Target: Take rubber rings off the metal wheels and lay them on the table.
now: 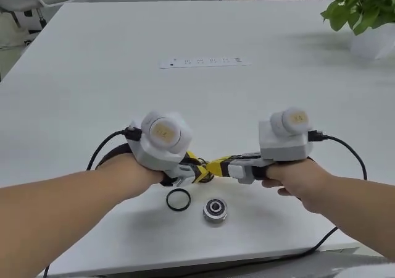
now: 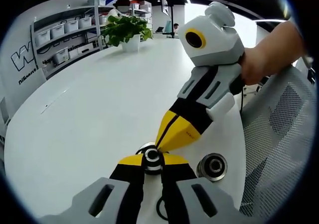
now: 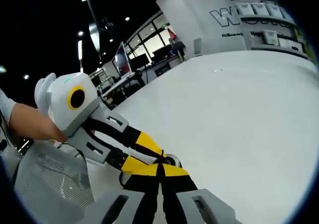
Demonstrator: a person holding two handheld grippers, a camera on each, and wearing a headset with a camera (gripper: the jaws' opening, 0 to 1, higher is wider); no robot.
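From the head view, my left gripper [image 1: 199, 173] and right gripper [image 1: 217, 167] meet tip to tip. A loose rubber ring [image 1: 178, 199] and a second wheel [image 1: 215, 209] lie just nearer on the table [image 1: 123, 86]. In the left gripper view, my left jaws clamp a metal wheel [image 2: 150, 159], with the right tips touching it. In the right gripper view, my right jaws are pressed together at that wheel.

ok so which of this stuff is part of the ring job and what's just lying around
Job:
- left gripper, gripping a metal wheel
- right gripper, tips at that wheel
- loose rubber ring on the table
- second wheel beside it

Lying about:
- power strip
- potted plant
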